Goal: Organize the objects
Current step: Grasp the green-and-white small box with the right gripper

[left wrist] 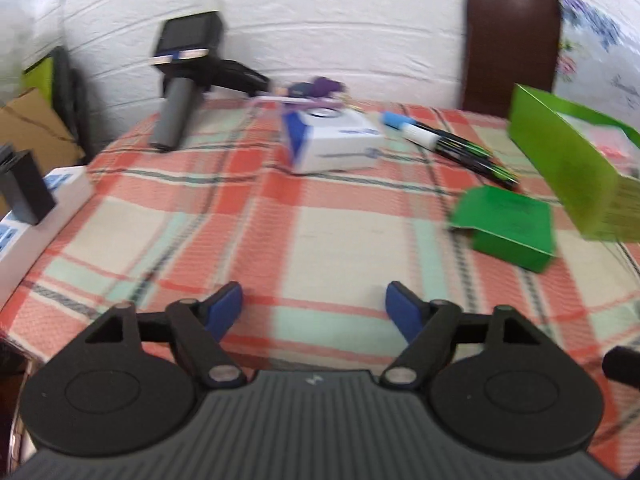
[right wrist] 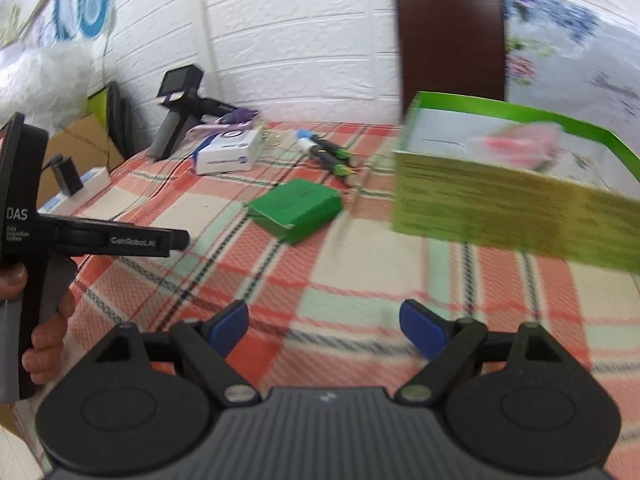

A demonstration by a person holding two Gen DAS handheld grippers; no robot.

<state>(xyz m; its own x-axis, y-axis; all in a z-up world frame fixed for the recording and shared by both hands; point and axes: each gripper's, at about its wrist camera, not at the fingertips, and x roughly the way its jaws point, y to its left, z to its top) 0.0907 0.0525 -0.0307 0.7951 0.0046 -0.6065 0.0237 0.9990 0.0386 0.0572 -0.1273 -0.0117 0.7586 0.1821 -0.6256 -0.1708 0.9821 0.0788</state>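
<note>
Ahead of my left claw [left wrist: 314, 312], spread wide and empty, the small green box [left wrist: 506, 228] lies at two o'clock on the bench [left wrist: 320, 224]. Right view: my right claw [right wrist: 324, 330] gapes empty too; the open green carton [right wrist: 512, 184] at one o'clock looks ready to receive things.

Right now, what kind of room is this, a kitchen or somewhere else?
Probably a room in a home, not clearly a kitchen: a table under a plaid tablecloth, a dark chair against a white brick-pattern wall, markers and small boxes lying about.
</note>
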